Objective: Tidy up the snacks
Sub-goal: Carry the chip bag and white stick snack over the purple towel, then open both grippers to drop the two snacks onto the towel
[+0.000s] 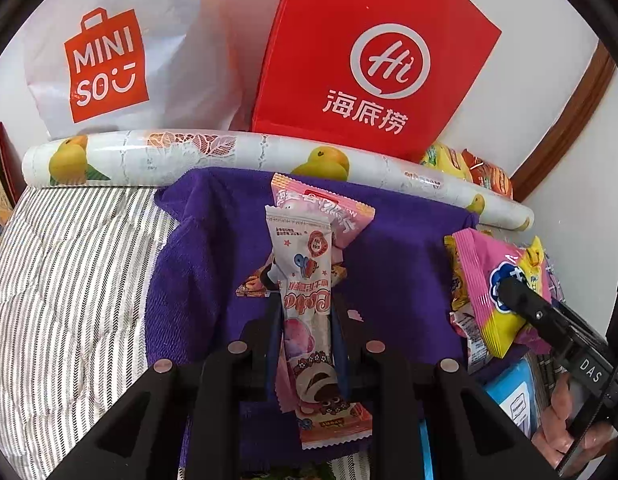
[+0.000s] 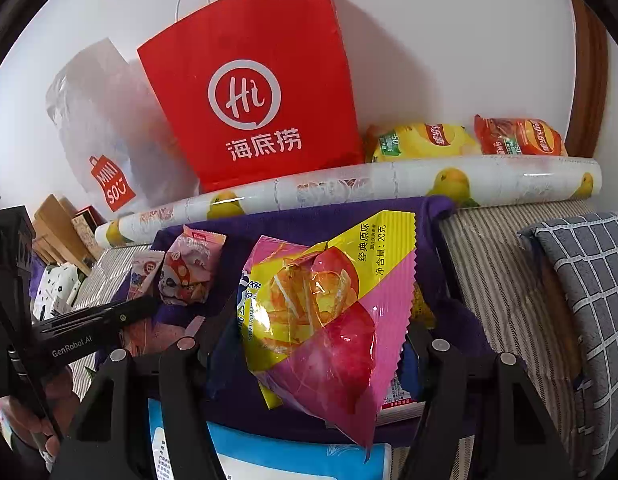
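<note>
Two tools loaded: left tool [image 1: 305, 320] clamps pink Lotso wafer pack [image 1: 309, 320] lengthwise, right tool [image 2: 313, 344] grips sweet-potato chip bag [image 2: 321, 320], purple towel [image 1: 389, 272] directly below both.

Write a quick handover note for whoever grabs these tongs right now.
Left tongs: shut on the long pink Lotso packet, held over the purple towel.
Right tongs: shut on the pink-and-yellow chip bag.
One pink snack lies on the towel; two chip bags sit behind the fruit-print roll.
Left: set both held packets down, then sort the rest.
</note>
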Demonstrator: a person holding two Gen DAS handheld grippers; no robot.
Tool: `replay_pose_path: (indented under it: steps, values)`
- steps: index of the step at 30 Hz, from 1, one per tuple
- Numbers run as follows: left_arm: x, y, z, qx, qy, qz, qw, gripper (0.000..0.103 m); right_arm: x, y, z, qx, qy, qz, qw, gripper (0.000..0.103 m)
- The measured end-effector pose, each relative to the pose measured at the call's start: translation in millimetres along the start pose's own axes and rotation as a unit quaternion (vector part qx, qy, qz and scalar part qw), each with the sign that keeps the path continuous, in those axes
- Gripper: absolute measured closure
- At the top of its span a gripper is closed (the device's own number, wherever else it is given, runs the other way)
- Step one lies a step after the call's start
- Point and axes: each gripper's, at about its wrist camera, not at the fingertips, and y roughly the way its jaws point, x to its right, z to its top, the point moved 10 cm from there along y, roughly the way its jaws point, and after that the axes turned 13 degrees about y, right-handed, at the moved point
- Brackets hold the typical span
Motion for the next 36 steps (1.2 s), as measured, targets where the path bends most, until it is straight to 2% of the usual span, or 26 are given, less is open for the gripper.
replay_pose_path:
  steps: [3,6,15,22,25,27,31,36]
  values:
    - [-3.5,-2.3,2.4,0.012,-0.018,-0.008,0.9997,0.081,1.5,2.1,-1.7,-0.009,0.002,-0.001,1.000,0.038]
    - [-9.2,-2.6,3.9,0.018,-0.020,0.011,0.9996,0.081,2.7,7.8,-6.3,-0.028,0.001,-0.006,1.000,0.037]
    - [-19.3,5.8,-0.3,0.009,-0.043,0.014,0.9990,0.081,0.9,15.4,-17.6,-0.059,-0.020,-0.024,0.998,0.035]
    - [-23.6,-0.3,0.0,0.018,-0.056,0.013,0.9982,0.081,-1.6,2.1,-7.9,-0.015,-0.028,-0.028,0.999,0.021]
    - [-21.7,-2.6,0.8,0.015,-0.056,0.008,0.9983,0.071,-1.1,-8.2,0.3,0.005,-0.016,-0.015,1.000,0.020]
    - [-21.6,-5.7,2.3,0.018,-0.060,0.011,0.9980,0.053,0.5,-11.2,4.6,0.012,-0.008,-0.008,1.000,0.020]
    - [-18.5,-10.7,6.3,0.026,-0.049,0.019,0.9983,0.050,8.3,-15.4,13.5,0.031,0.003,-0.015,0.999,0.020]
    - [-10.4,-12.5,6.8,0.024,-0.042,0.017,0.9987,0.048,8.4,-14.5,14.1,0.033,-0.001,-0.008,0.999,0.020]
